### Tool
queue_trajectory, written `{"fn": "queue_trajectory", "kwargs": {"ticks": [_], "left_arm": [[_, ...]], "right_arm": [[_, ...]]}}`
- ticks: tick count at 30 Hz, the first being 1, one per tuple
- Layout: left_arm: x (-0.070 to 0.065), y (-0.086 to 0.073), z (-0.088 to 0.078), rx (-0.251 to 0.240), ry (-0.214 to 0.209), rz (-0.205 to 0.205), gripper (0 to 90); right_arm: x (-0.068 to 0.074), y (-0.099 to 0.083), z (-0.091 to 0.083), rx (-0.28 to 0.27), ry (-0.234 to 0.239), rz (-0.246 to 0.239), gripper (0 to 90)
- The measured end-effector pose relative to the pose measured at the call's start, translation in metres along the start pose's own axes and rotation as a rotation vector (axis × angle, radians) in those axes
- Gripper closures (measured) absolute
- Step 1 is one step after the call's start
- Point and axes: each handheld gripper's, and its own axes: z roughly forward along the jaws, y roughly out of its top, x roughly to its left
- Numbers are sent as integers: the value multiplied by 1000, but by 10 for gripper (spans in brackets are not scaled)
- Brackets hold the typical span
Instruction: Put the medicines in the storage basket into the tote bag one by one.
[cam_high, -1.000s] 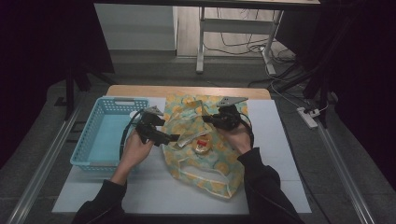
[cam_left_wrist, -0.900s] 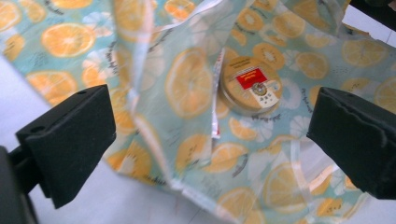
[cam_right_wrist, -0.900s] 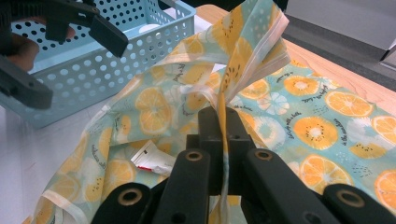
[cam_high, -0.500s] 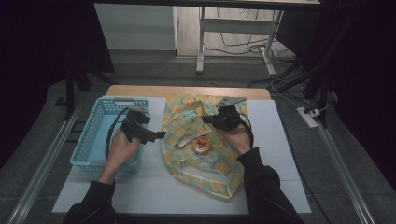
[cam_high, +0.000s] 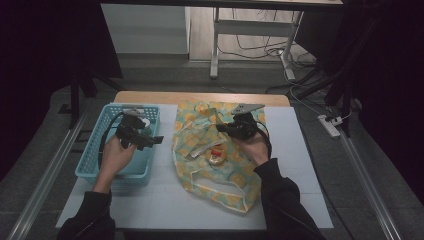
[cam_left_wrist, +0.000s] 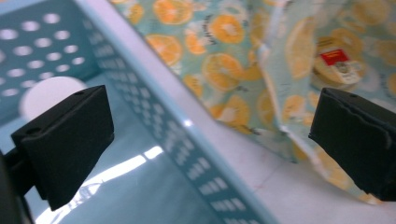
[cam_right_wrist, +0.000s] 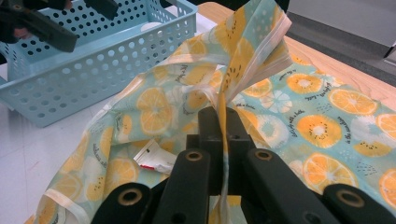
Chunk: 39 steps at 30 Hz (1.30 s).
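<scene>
Holding packet (cam_high: 216, 156) | fruit-print bag (cam_high: 235, 177); white round object (cam_high: 145, 122) | blue basket (cam_high: 95, 155)

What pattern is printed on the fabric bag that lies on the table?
The bag is pale teal with orange and lemon slices printed on it; the right gripper view shows this best.

Work surface: wooden table (cam_high: 150, 97), bare wood visible as a strip along the far edge. A white mat (cam_high: 305, 170) covers most of the tabletop. Lying on the mat: a light blue perforated basket (cam_high: 95, 155) at the left, and a cloth bag (cam_high: 235, 185) printed with orange slices at the centre, crumpled, its near end close to the front edge. Basket and bag sit just beside each other.
</scene>
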Motion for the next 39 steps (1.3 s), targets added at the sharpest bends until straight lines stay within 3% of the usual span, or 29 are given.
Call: {"fn": "queue_trajectory", "kwargs": {"ticks": [8,14,22,31,39], "left_arm": [[19,-2,-4,2,62,-30,0],[32,-1,2,45,104,-54,1],[45,1,8,47,150,-93,0],[58,5,15,57,174,-100,0],[67,7,33,120,212,-83,0]], "right_arm": [[0,0,0,-1,1,4,895],[0,1,-1,-2,1,2,895],[0,1,-2,-6,2,1,895],[0,2,-2,-8,1,-1,895],[0,2,-2,-10,1,0,895]]}}
